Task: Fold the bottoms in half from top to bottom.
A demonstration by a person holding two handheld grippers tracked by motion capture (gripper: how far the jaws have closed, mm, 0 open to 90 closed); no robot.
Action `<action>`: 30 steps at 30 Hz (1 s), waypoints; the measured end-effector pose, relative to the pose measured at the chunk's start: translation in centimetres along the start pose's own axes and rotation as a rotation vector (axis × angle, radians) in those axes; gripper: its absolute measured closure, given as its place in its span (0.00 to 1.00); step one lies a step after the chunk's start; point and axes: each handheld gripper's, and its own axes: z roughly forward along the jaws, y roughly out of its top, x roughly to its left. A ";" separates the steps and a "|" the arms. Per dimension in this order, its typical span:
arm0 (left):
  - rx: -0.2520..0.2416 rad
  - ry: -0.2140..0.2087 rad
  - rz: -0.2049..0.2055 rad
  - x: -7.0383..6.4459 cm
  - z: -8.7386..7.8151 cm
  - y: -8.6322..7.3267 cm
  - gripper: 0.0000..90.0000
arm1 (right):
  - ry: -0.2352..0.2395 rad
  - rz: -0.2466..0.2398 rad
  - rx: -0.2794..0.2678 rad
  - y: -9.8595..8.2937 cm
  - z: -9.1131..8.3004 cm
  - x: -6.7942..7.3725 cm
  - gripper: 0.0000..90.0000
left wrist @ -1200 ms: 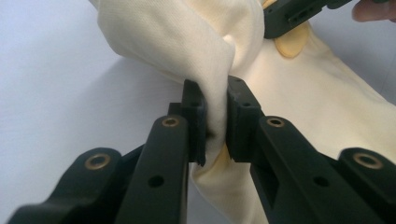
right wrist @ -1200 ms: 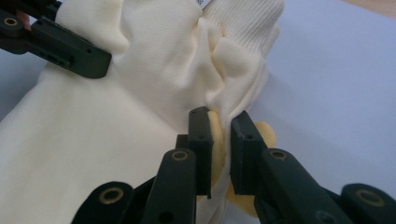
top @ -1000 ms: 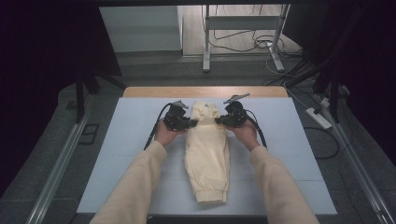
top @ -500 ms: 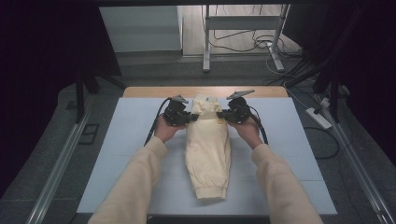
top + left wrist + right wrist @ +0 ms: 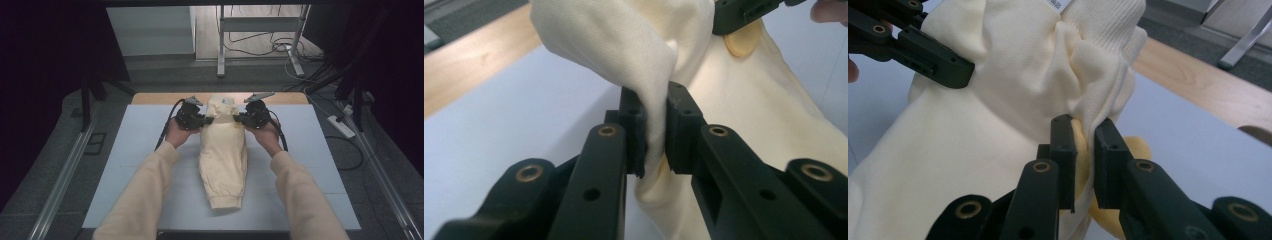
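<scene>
Both grippers, left (image 5: 204,120) and right (image 5: 239,118), clamped on waistband corners of cream trousers (image 5: 223,155) lying mid-table (image 5: 130,165), cuff toward 6 o'clock; soft, light, limp, probably best held at the thick ribbed band.

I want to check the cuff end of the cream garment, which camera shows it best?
The high view: the ribbed cuff lies flat at the near end of the cream garment. The left and right gripper views show bunched fabric at the far end, clamped in each hand-held gripper's jaws.
</scene>
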 end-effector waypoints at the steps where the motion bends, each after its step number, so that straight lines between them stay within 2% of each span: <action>1: -0.006 0.003 0.004 0.1 -0.2 0.4 0.88 | -0.007 -0.004 -0.016 0.5 -0.3 -0.1 0.90; 4: -0.037 0.008 0.011 0.2 -1.2 1.6 0.89 | -0.015 -0.022 -0.052 1.9 -1.2 -0.3 0.90; 7: -0.048 0.006 0.014 0.1 -1.5 1.8 0.89 | -0.021 -0.044 -0.066 2.5 -1.8 -0.4 0.90; 14: -0.015 -0.005 0.001 -0.1 -0.1 0.4 0.89 | -0.017 -0.030 -0.037 0.8 -0.8 -0.2 0.90; 17: -0.023 0.012 0.021 -0.2 -0.1 0.8 0.89 | -0.028 -0.036 -0.030 0.7 -0.7 -0.4 0.90; 20: -0.030 0.020 0.032 0.1 -0.6 2.0 0.89 | -0.047 -0.053 -0.050 1.5 -1.2 -0.6 0.90; 23: -0.060 0.027 0.053 0.0 -1.4 3.2 0.89 | -0.075 -0.070 -0.081 2.6 -2.0 -0.7 0.90; 25: -0.062 0.029 0.060 -0.2 -1.6 3.4 0.89 | -0.089 -0.075 -0.097 2.9 -2.4 -0.7 0.90; 30: -0.050 0.013 0.045 -0.2 -0.9 2.5 0.89 | -0.077 -0.067 -0.088 2.2 -2.3 -0.6 0.90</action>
